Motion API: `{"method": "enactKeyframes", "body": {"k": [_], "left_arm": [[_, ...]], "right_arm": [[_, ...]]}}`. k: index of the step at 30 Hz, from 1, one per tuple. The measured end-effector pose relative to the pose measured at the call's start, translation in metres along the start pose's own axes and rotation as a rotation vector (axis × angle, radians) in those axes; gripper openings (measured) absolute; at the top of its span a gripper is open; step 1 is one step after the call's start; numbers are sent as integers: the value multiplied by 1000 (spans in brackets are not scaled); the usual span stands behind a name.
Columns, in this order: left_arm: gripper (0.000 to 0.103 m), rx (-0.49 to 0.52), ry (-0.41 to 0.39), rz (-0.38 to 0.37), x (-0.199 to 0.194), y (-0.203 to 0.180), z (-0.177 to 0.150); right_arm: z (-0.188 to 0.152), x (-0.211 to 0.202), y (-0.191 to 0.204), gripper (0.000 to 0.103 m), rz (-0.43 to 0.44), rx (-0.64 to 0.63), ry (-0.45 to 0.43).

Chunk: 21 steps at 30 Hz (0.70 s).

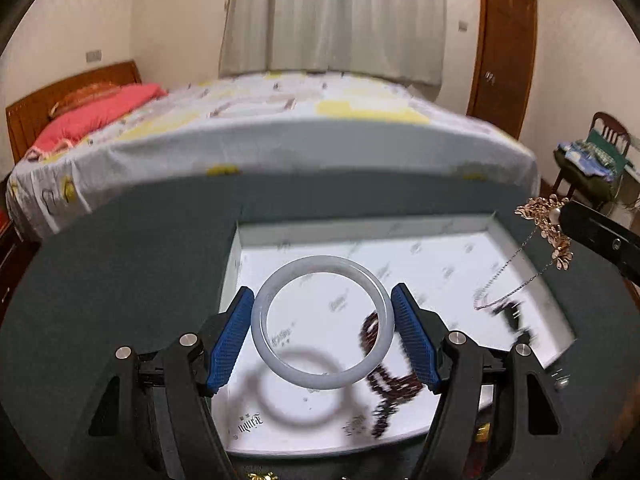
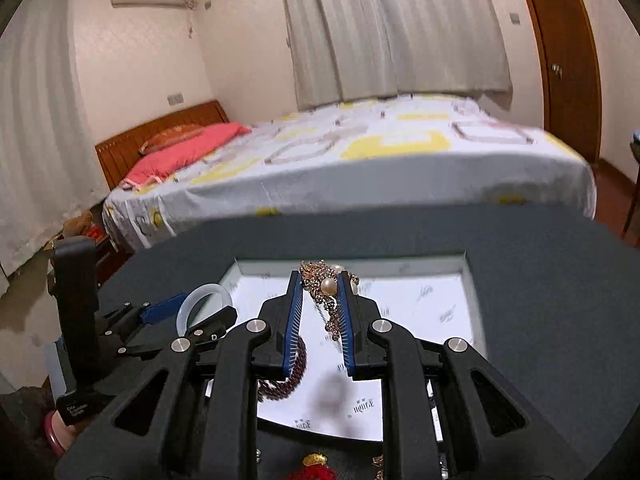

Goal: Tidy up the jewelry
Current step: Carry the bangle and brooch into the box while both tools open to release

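White tray (image 1: 400,236) holds dark beads (image 1: 390,384); above it your left claw (image 1: 323,332) grips the pale bangle (image 1: 320,322), your right claw (image 2: 318,316) the gold necklace (image 2: 326,286).

Left tongs (image 1: 323,322): black linkage arms, silver round screws, blue ribbed pads (image 1: 230,342).
Right tongs (image 2: 320,326): same black frame, blue pads (image 2: 293,322), silver screws.

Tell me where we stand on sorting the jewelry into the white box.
Done: a dark red beaded bracelet already lies in the white box. In hand: the left gripper grips the pale jade bangle over the box, and the right gripper holds the gold pearl necklace, chain dangling. Left: setting both down, plus a gold-and-red piece near the table edge.
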<state>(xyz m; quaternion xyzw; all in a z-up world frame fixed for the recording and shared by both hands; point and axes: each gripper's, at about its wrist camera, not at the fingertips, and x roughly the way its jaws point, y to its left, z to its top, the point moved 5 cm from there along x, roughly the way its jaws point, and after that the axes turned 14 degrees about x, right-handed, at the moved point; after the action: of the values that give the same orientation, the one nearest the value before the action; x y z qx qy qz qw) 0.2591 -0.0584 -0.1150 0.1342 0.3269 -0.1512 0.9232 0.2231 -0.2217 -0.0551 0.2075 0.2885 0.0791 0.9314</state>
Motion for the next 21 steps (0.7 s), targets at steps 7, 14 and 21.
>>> {"method": "enactKeyframes", "body": {"k": [7, 14, 21], "left_arm": [[68, -1, 112, -17, 29, -1, -25], [68, -17, 173, -46, 41, -2, -37], [69, 19, 190, -21, 44, -6, -40]], "right_arm": [[-29, 33, -17, 18, -34, 25, 95], [-46, 44, -26, 18, -62, 26, 146], [-57, 56, -36, 18, -94, 40, 201]]}}
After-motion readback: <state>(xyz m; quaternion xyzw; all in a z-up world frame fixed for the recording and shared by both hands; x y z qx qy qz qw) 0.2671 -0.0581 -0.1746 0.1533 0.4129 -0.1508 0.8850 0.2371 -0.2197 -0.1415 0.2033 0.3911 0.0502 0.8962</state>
